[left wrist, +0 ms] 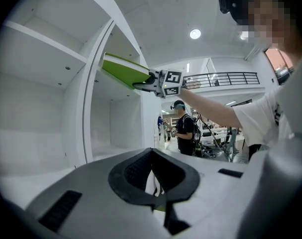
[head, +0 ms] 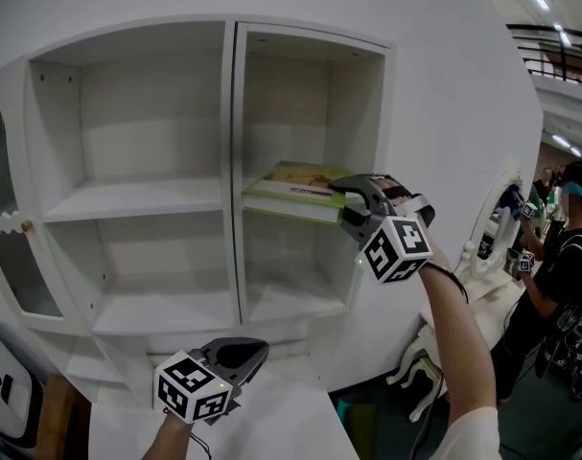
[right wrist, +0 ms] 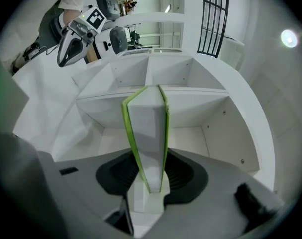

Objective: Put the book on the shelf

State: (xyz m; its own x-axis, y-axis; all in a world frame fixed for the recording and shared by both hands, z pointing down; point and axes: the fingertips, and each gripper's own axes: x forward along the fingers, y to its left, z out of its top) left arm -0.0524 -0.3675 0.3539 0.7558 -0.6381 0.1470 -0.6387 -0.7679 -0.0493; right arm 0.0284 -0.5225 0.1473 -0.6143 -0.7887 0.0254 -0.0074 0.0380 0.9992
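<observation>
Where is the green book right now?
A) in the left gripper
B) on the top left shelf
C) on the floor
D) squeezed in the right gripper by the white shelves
D: the right gripper has its jaws closed on the thin green-covered book, holding it flat at the middle right opening of the white shelf unit; the left gripper holds nothing.

Green book (left wrist: 123, 71) in right gripper (left wrist: 142, 85), at shelf (left wrist: 49, 38)

Head view close on shelf unit (head: 238, 161), left gripper view up from below, right gripper view looking in, all 3 share it.
</observation>
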